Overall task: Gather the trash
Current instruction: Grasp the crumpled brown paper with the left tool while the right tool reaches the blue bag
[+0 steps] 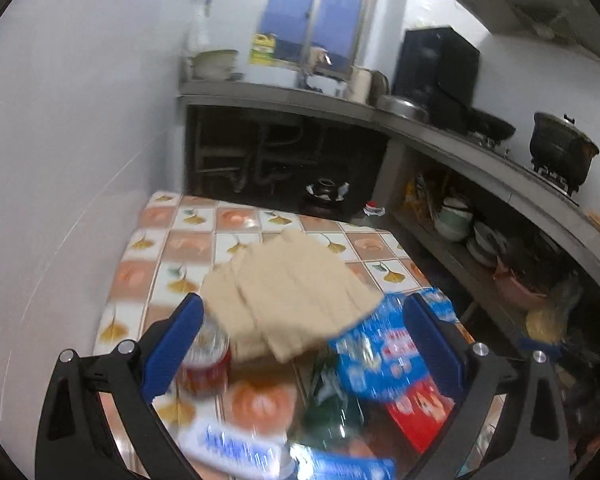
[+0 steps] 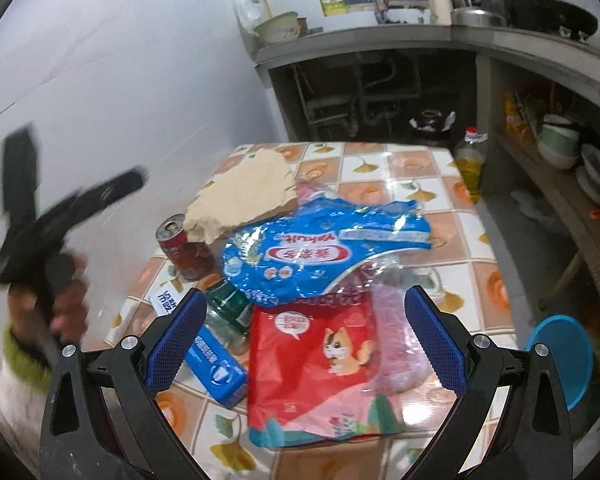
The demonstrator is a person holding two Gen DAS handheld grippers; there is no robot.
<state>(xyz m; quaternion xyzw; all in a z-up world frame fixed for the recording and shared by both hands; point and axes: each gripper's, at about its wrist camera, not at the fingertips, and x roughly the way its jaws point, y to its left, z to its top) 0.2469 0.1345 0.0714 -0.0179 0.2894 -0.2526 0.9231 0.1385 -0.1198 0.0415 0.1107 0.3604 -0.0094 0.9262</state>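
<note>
Trash lies piled on a table with a tile-pattern cover [image 2: 400,160]. There is a red bag with a cartoon cat [image 2: 320,364], a blue wrapper [image 2: 320,252], a clear pink plastic bag [image 2: 396,344], a green bottle [image 2: 228,308], a blue carton [image 2: 220,372], a red can [image 2: 184,248] and a beige crumpled sheet [image 2: 248,192]. My right gripper [image 2: 306,340] hangs open over the red bag. My left gripper [image 1: 300,344] is open above the beige sheet [image 1: 288,300], with the can [image 1: 206,364] by its left finger and the blue wrapper [image 1: 380,356] by its right. That view is blurred.
A hand [image 2: 66,300] holds the left gripper up at the table's left side, near the white wall. An oil bottle [image 2: 470,160] stands at the table's far right corner. A blue round stool [image 2: 560,360] sits low on the right. Counters with pots run behind and right.
</note>
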